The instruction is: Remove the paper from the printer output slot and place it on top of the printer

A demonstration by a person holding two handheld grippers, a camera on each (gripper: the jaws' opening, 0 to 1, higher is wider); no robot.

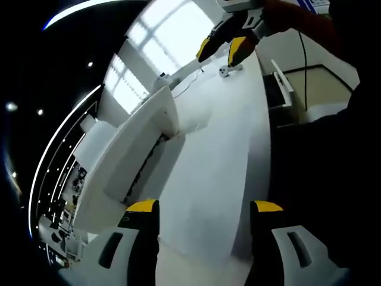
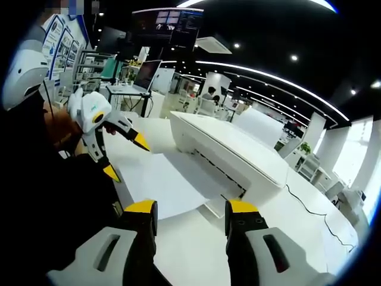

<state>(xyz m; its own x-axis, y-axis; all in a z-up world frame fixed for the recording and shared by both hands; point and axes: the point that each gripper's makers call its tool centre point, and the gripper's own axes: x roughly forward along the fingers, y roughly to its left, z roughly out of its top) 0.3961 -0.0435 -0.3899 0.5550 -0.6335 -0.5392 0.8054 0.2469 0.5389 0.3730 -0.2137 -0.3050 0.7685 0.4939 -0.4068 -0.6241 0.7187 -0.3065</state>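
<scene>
- The left gripper [image 1: 203,215] is wide open, with the paper [image 1: 208,179] lying between its jaws.
- The right gripper [image 2: 186,210] is open too.
- The paper sticks out of the printer [image 2: 229,149] just ahead of it.

In the left gripper view, the left gripper [image 1: 205,211] reaches forward with its two yellow-tipped jaws spread wide apart, nothing clamped between them, pointing along the front of the printer [image 1: 128,161]. In the right gripper view, the right gripper [image 2: 190,211] likewise has its jaws parted and empty, aimed at the printer's front edge. The left gripper also shows at that view's left, jaws apart, beside the printer's near end, with a dark-sleeved arm [image 2: 47,179] behind it.
</scene>
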